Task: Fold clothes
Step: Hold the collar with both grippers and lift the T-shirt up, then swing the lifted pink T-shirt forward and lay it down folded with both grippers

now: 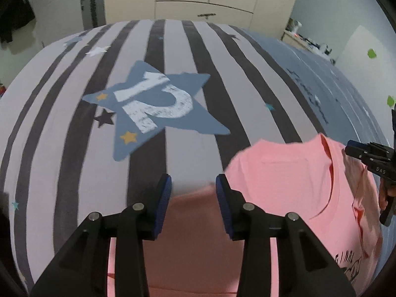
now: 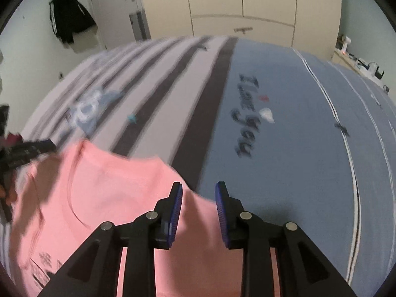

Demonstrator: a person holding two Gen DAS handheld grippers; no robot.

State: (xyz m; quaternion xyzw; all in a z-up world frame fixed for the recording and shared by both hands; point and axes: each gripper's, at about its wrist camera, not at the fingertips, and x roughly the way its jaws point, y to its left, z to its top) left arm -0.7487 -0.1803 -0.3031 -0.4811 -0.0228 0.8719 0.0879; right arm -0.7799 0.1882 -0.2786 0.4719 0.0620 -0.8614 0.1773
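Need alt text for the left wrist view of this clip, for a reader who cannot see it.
The left gripper hovers with open jaws over a pink T-shirt lying on a striped bedspread printed with a blue star numbered 12. The right gripper shows at the right edge by the shirt's collar.

Right gripper [image 2: 199,206] hangs above the pink T-shirt [image 2: 104,193], jaws parted, blue pads [image 2: 176,212] clear of the cloth. Shirt lies on the bedspread [image 2: 284,160], collar up, across the seam between the grey-and-white stripes and the blue panel lettered "I Love You". Left gripper [image 2: 27,149] sits blurred at the shirt's far left edge; cream wardrobe [image 2: 240,7] behind.
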